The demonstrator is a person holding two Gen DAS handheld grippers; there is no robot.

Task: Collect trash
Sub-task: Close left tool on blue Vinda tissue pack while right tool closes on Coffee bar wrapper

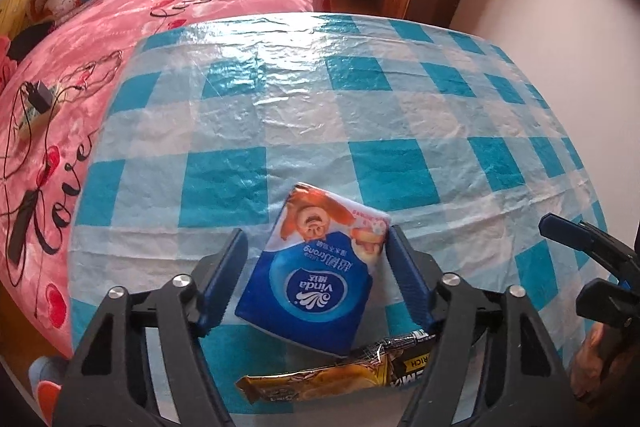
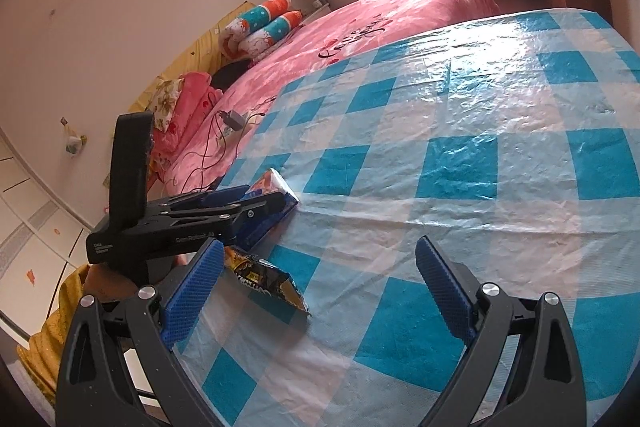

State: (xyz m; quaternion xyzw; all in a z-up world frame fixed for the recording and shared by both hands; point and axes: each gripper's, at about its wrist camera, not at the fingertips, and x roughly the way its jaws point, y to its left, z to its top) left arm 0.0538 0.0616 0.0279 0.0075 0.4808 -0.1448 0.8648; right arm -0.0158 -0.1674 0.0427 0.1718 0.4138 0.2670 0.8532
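The snack wrapper (image 1: pixel 340 383) lies nearest the camera, low in the left wrist view, partly under the tissue pack (image 1: pixel 316 267) on the checked bench (image 1: pixel 360 115). The left gripper (image 1: pixel 316 269) straddles the pack; its right pad touches, its left seems apart, so not yet clenched. The right gripper (image 2: pixel 320 291) stands released, empty. The slippery pack may twist out. No trash container is visible.

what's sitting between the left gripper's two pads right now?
The blue Vinda tissue pack, lying on the checked tablecloth between the left gripper pads; the left wrist view shows it, with a gap at the left pad.
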